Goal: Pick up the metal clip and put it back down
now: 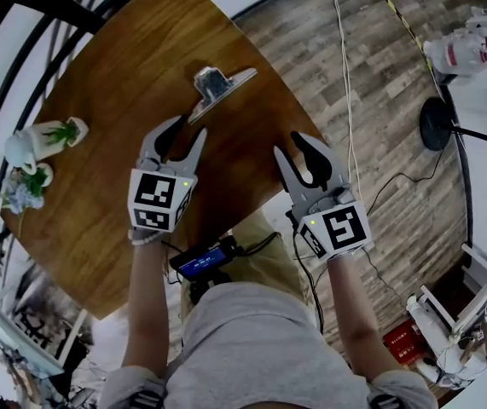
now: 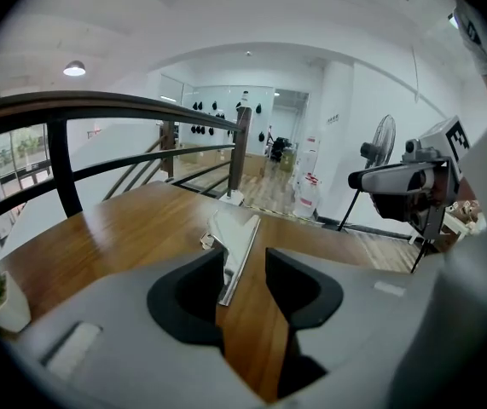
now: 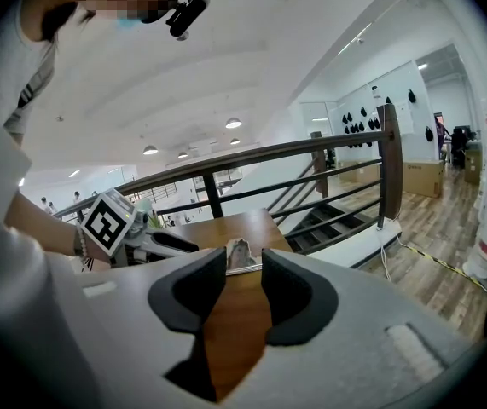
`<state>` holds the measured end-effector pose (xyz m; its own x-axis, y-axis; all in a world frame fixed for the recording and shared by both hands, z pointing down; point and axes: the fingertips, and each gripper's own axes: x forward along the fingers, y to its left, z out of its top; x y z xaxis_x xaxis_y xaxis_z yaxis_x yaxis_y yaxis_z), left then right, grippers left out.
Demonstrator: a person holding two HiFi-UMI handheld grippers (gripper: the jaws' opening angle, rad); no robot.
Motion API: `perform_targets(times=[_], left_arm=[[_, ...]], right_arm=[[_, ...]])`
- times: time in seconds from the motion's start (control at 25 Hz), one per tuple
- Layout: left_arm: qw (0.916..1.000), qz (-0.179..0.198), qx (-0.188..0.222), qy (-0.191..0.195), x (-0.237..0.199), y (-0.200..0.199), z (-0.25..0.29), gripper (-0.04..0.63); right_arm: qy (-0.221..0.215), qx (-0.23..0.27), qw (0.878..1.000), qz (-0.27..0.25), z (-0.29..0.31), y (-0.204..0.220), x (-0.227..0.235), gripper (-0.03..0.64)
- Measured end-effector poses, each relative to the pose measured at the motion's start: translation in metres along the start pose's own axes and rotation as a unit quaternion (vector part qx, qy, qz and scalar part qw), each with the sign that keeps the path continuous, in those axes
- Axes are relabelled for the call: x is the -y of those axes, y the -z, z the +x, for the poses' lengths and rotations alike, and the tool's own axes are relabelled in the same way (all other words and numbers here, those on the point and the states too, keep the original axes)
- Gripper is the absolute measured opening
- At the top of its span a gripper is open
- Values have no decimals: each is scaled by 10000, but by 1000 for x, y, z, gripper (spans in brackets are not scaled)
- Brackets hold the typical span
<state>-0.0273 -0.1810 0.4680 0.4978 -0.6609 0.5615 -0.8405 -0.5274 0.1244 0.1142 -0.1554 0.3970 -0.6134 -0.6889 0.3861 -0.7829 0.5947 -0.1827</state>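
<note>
While both arms reach straight out from the person's body, the left claw is over the wooden counter and the right claw is at the counter's edge, off to the side. Each hand holds its claw level, with the tips pointing away from the person.

The left claw is wide open. The metal clip lies flat on the counter just in front of it. In the left gripper view the near end of the clip sits in the gap between the two tips, and nothing is squeezing it. The right claw is open too, with only bare wood between its tips. The clip shows small and far off past them.

Each claw has a cube with black and white squares. A white bottle on the floor has red print, too small to read.

Only the head view shows two small plant pots at the counter's left side. Only the left gripper view shows a standing fan. Only the right gripper view shows stairs going down behind a dark rail.
</note>
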Motion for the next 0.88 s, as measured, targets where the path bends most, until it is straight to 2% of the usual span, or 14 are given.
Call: perform_targets(times=[0.24,0.48,0.72,0.88], left_arm=[[9996,-155,-206,-66,-10,12,15,153],[9982,-509,-307,-66,-16,18,27,152],[9973,-587,-441,-95,-19,22,37,150],[9974,-466,-543,-127,-18,23,42,141]], right_arm=[[-98,-83,9999,7,7,4,2,126],[-147,-137,9998,13,12,7,5,126],[-185,-223,9996,64,12,13,9,126],[-218,-265,9994,96,14,16,9,126]])
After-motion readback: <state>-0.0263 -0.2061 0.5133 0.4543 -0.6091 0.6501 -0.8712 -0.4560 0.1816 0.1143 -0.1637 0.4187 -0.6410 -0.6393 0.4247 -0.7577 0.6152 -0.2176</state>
